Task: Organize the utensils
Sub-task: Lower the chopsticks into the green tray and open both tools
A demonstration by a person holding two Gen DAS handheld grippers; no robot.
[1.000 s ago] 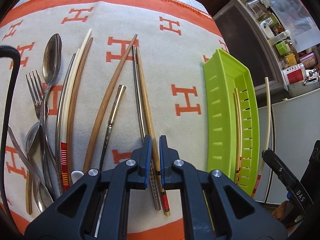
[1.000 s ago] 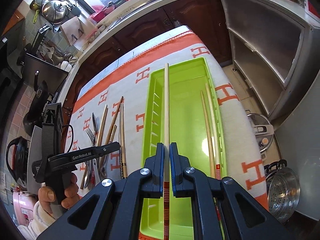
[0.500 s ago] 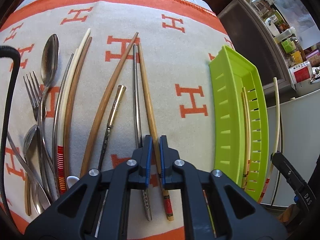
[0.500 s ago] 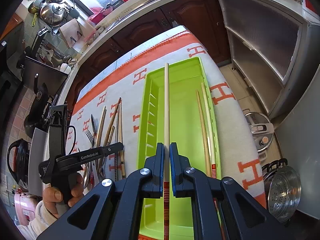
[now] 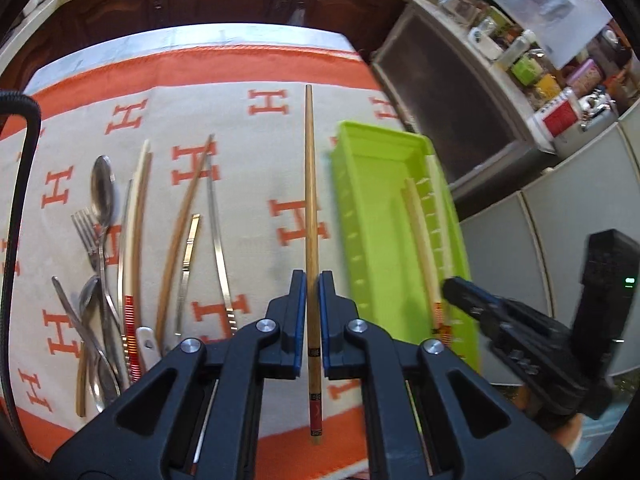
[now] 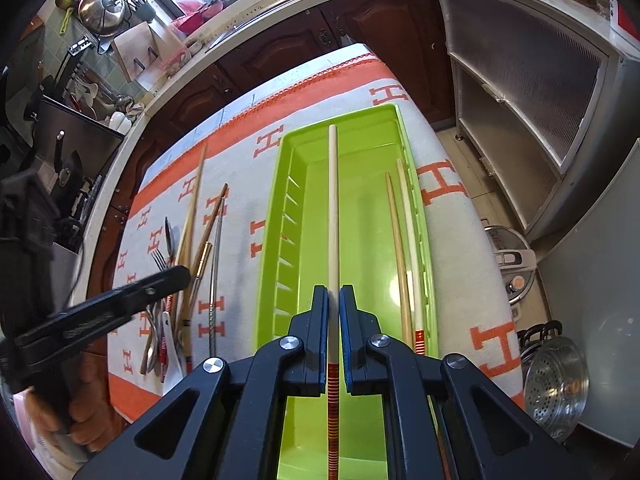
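Left wrist view shows the left gripper (image 5: 313,280) with its blue-padded black jaws pinching a brown wooden chopstick (image 5: 309,184), a slim round stick with a dark red printed band near its blunt end; it runs straight ahead from between the jaws, raised over the cloth (image 5: 248,184). Just to the right of the tool lies the lime-green plastic tray (image 5: 360,208), long and rectangular with slotted side walls, holding two pale chopsticks (image 5: 420,232) along its far wall. To the left of the tool on the cloth sit a flat metal chopstick (image 5: 216,232), a ridged metal one (image 5: 188,256), a curved brown stick (image 5: 180,240), a cream chopstick with red stripes (image 5: 134,248), then a steel spoon (image 5: 102,188) and fork (image 5: 86,228). Right wrist view shows the right gripper (image 6: 333,292) clamped on a cream chopstick with orange-red striped banding (image 6: 333,208), which points forward above the middle of the tray's floor; the two pale sticks lie to the tool's right. The cloth is a woven beige blanket with an orange border and repeated orange "H" letters. Beyond the tool's right side stand a perforated steel steamer (image 6: 556,384) and a pressure cooker (image 6: 514,264) on the floor. No other writing is legible.
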